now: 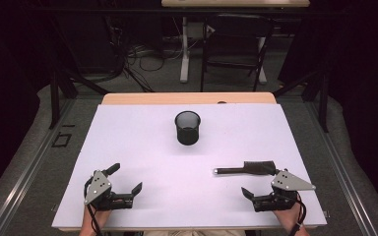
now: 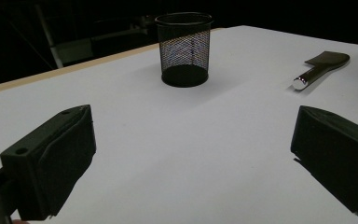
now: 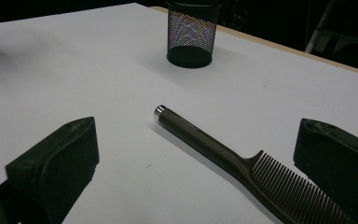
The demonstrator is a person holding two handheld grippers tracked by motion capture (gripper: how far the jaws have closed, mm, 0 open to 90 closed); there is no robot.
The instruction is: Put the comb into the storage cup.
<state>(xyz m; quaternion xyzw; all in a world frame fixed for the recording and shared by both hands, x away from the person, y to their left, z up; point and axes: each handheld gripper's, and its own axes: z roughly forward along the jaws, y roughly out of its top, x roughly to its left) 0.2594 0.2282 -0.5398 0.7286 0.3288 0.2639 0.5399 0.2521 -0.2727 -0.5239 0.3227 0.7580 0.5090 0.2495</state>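
The table (image 1: 128, 147) in front of you has a white top with a strip of wood showing at its far edge. Take the cup (image 1: 187, 128) as your landmark: a black mesh cup, upright, standing near the middle of the table toward the far side, with bare white surface all around it.

Your left gripper (image 1: 127, 179) sits well to the near left of the cup, close to the table's near edge. Its jaws are spread wide with nothing between them; in the left gripper view you look between them straight across bare table to the cup (image 2: 184, 49).

Your right gripper (image 1: 262, 183) sits well to the near right of the cup, also close to the near edge. Its jaws are spread wide too and press on nothing.

The comb (image 1: 246, 169) lies flat on the table to the near right of the cup, well apart from it. Its metal-tipped handle points toward the table's middle and its toothed end lies just beside your right gripper. In the right gripper view the comb (image 3: 223, 151) runs slantwise between the spread jaws, its teeth close to the right-hand jaw; you can't tell whether they touch.
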